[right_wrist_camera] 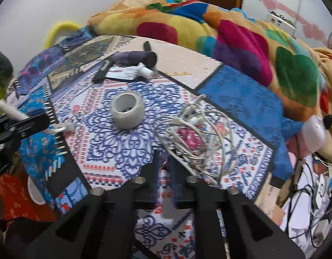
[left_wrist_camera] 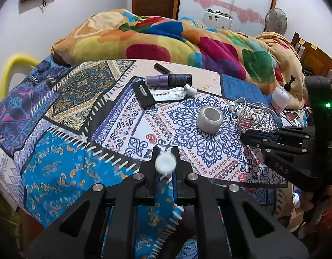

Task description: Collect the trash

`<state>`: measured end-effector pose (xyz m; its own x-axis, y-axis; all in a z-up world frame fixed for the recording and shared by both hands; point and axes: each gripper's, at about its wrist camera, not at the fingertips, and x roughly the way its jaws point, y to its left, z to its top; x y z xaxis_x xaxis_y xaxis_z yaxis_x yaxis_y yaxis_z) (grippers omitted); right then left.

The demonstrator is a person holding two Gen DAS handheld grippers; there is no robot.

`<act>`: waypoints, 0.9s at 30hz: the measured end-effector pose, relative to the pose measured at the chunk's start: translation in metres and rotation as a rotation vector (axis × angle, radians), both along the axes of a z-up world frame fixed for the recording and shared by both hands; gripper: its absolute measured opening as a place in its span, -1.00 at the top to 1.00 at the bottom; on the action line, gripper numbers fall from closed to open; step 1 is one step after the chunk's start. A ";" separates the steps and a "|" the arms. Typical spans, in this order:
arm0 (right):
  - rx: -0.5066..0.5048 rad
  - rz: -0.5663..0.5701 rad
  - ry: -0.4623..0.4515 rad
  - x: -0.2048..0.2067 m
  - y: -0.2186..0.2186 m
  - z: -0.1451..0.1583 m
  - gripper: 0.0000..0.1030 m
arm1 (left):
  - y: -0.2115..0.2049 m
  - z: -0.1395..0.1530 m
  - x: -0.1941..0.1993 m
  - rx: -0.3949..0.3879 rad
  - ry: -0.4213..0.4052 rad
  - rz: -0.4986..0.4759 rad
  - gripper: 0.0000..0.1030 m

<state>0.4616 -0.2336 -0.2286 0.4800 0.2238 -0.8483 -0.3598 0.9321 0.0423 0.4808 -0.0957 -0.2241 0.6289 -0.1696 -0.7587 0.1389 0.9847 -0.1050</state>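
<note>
On the bed, from the biggest thing to the smallest:

Blanket (left_wrist_camera: pixel 166 41): it is lying crumpled at the far side, with big coloured shapes on it.

Patterned sheet (left_wrist_camera: pixel 64 99): it is covering the near part of the bed and carrying all the small things.

Left gripper (left_wrist_camera: pixel 165 151): its tongs are clamping a white ribbed stick (left_wrist_camera: pixel 165 163); in the right wrist view this stick (right_wrist_camera: pixel 11 110) is pointing out at the far left side.

Right gripper (right_wrist_camera: pixel 163 157): its tongs are closing together, with a strand of the tangled white cable (right_wrist_camera: pixel 196 133) lying between them; if the strand is pinched I cannot tell.

Purple bottle (left_wrist_camera: pixel 168 79): it is lying on its side at the far part of the sheet.

Tape roll (left_wrist_camera: pixel 209 118): it is standing in the middle, just left of the cable.

Squeezed tube (left_wrist_camera: pixel 174 92): it is lying just near of the purple bottle, touching a flat black piece (left_wrist_camera: pixel 143 96) on its left.
</note>
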 end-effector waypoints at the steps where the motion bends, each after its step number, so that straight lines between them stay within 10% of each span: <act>1: 0.012 0.003 0.008 -0.001 -0.002 0.001 0.91 | 0.002 0.000 -0.001 -0.006 0.009 0.007 0.84; 27: 0.172 -0.018 -0.216 -0.006 0.030 0.153 0.91 | 0.085 0.082 -0.066 -0.068 -0.089 0.163 0.84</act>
<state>0.4557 -0.2035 -0.0755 0.6507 0.3451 -0.6764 -0.3609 0.9243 0.1243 0.4146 -0.0104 -0.1424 0.7166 -0.1094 -0.6888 -0.0096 0.9860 -0.1667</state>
